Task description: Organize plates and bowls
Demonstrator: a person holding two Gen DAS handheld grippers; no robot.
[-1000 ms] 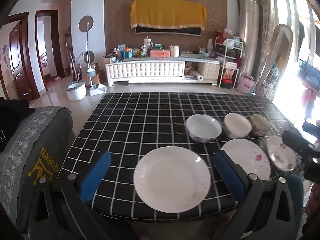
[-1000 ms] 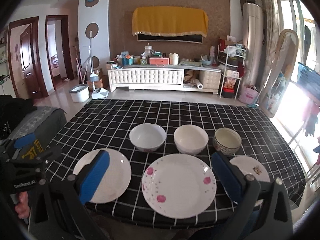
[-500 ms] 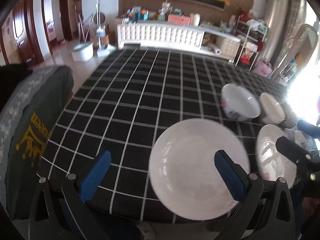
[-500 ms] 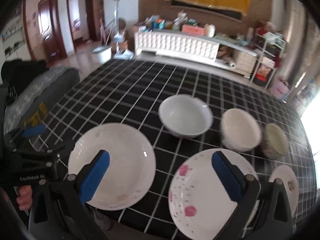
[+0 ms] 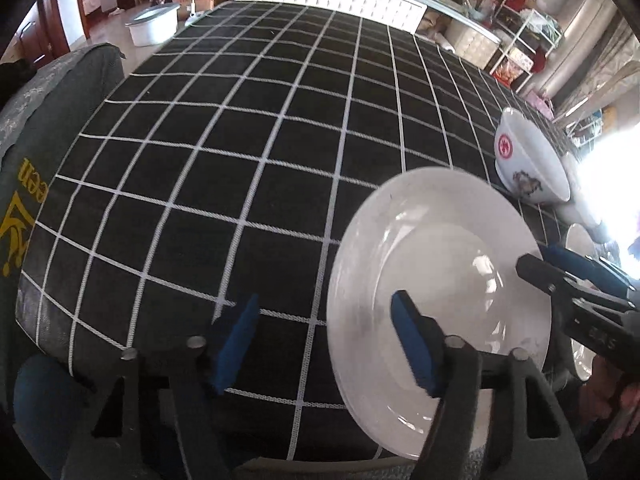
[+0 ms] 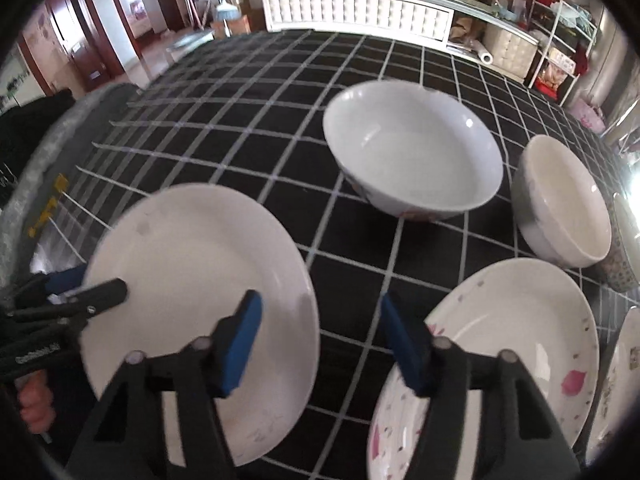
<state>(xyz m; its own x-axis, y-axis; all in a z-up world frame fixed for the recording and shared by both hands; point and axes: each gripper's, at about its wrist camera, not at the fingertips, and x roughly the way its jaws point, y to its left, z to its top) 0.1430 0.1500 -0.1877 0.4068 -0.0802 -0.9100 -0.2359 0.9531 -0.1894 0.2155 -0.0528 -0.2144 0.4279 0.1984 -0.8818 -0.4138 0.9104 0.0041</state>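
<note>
Both grippers have dropped toward the tabletop's near edge. The left gripper, jaws closing, straddles the white plate's rim; the right gripper, jaws closing, holds nothing yet, so stacking is starting.

Black tablecloth with white grid lines covers the table. Grey fabric-covered seat with yellow lettering sits just beside the cloth's left edge. Beyond the cloth's far edge: long white tufted cabinet cluttered with boxes and bottles on top, white plastic tub on the floor, white wire shelf rack toward the far right. Dark red wooden doors far left of the cloth.
</note>
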